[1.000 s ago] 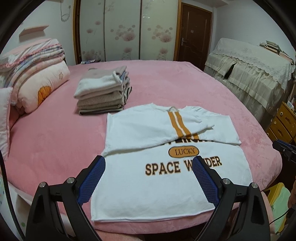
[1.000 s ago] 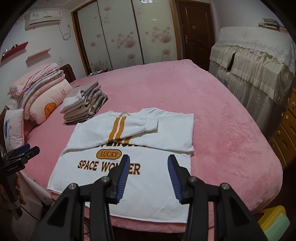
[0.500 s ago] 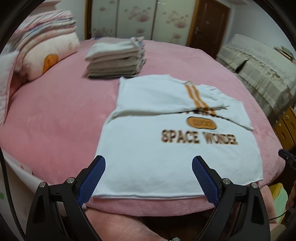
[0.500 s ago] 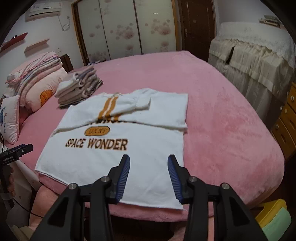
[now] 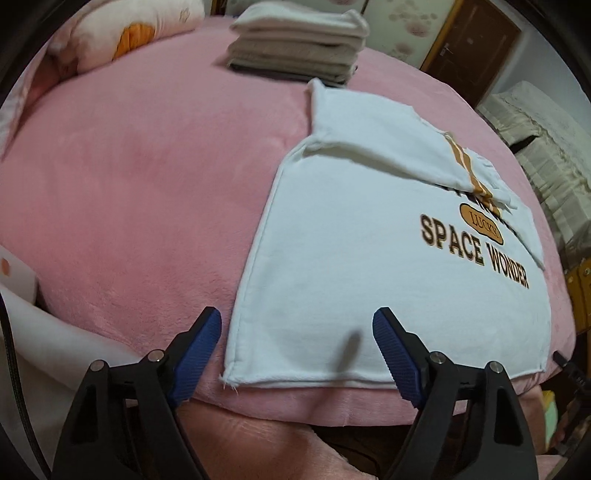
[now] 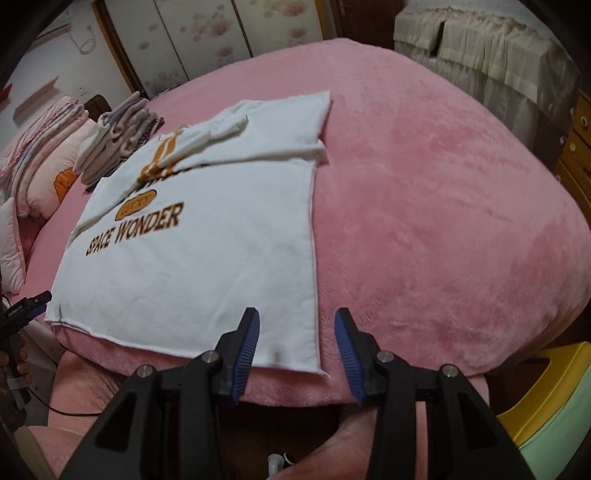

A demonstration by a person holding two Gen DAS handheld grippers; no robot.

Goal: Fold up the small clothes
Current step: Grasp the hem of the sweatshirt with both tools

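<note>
A white sweatshirt (image 5: 351,258) printed "SPACE WONDER" lies flat on the pink bed (image 5: 129,203), its sleeves folded across the chest. My left gripper (image 5: 295,314) hovers just above the hem's left corner (image 5: 231,378). Its jaws are closing, the cloth lies below and between them, and the pads do not touch it. In the right wrist view the same sweatshirt (image 6: 192,266) reaches the bed's near edge. My right gripper (image 6: 295,314) stands half open over the hem's right corner (image 6: 319,371), straddling the side seam without pressing on it.
A stack of folded clothes (image 5: 299,48) sits behind the sweatshirt, with pillows (image 5: 129,33) to the far left. A yellow-green stool (image 6: 554,398) and a wooden dresser (image 6: 576,147) stand right of the bed. The person's pink-clad legs (image 5: 258,435) press against the bed's near edge.
Both grippers have sunk and tipped down toward the sweatshirt's near hem, each over its own corner. The left jaws have narrowed slightly. The sweatshirt has not moved.
</note>
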